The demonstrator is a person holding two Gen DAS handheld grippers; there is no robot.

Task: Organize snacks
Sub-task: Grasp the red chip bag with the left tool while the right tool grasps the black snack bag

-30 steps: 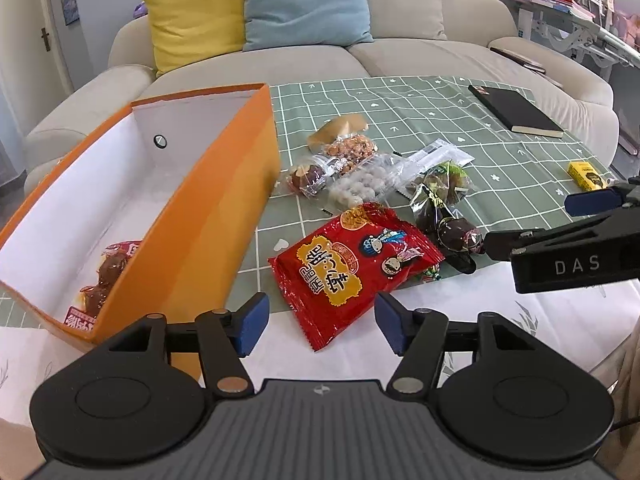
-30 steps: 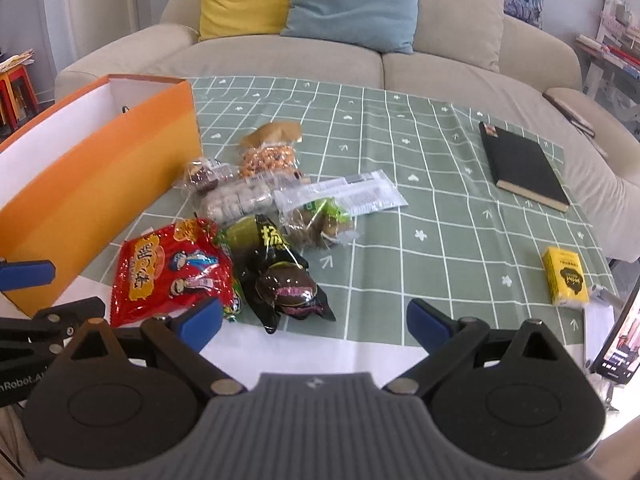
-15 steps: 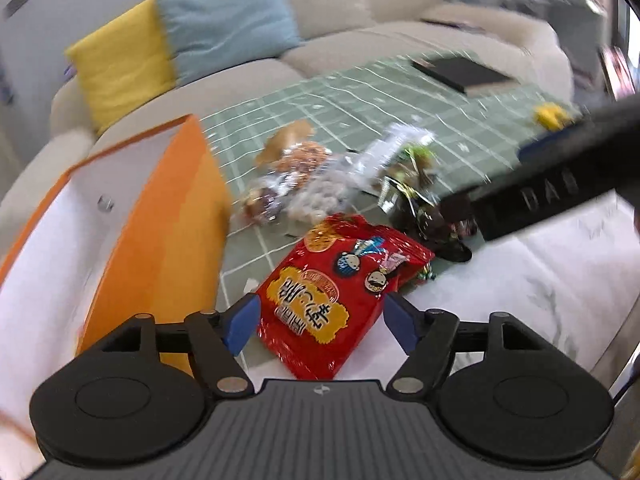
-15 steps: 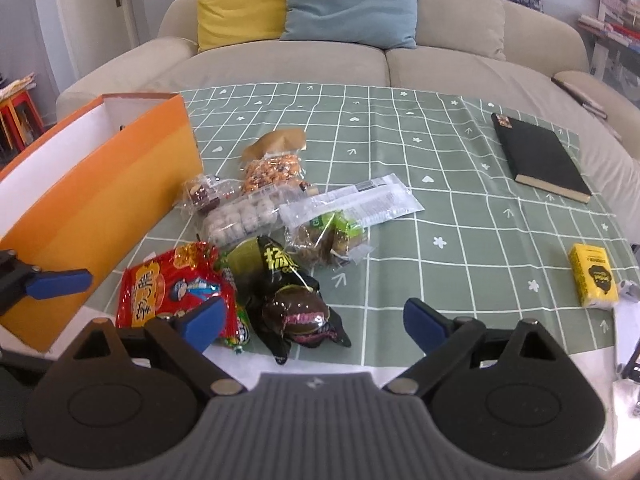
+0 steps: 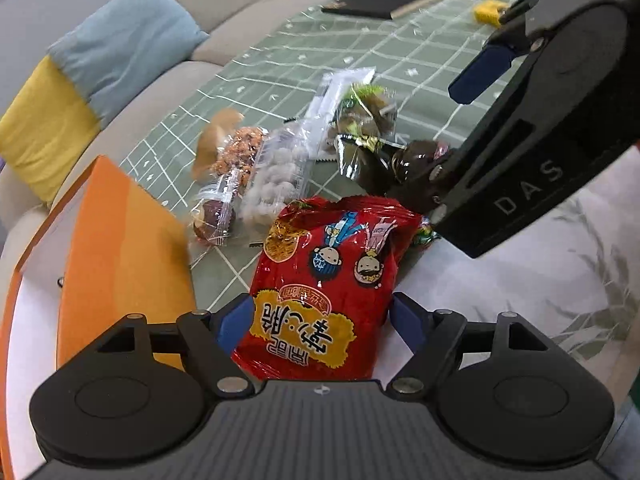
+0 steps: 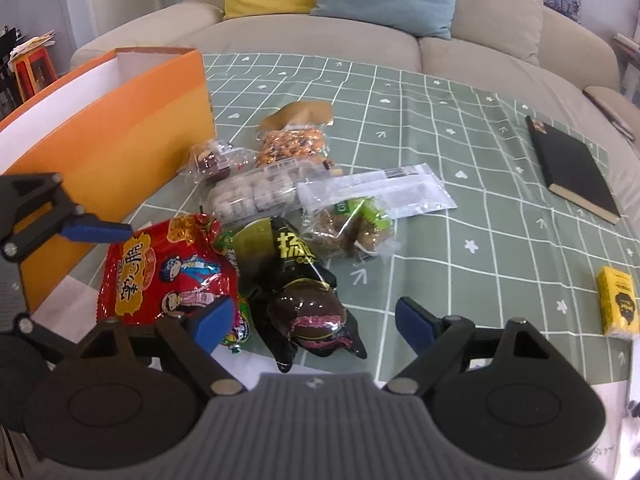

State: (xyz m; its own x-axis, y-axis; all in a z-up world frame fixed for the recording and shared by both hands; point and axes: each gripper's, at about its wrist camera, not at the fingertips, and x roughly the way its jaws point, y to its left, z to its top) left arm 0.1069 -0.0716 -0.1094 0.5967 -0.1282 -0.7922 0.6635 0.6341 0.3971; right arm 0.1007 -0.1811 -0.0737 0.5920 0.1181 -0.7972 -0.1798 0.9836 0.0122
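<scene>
A red snack bag [image 5: 324, 284] lies at the table's front edge, also in the right wrist view [image 6: 168, 272]. My left gripper [image 5: 322, 322] is open, its blue fingers on either side of the bag's near end. My right gripper [image 6: 314, 320] is open, just over a dark brown packet [image 6: 308, 304]. More clear snack packs [image 6: 260, 192] and a green-wrapped pack [image 6: 348, 228] lie behind. An orange box [image 6: 108, 152] stands at the left.
A black notebook [image 6: 572, 168] and a small yellow box [image 6: 616, 300] lie on the green checked tablecloth [image 6: 460, 128] to the right. A beige sofa [image 6: 360, 40] with yellow and blue cushions runs behind the table.
My left gripper moved forward and down until its fingers straddle the red bag. My right gripper dropped closer over the dark packet. Both stayed open.
</scene>
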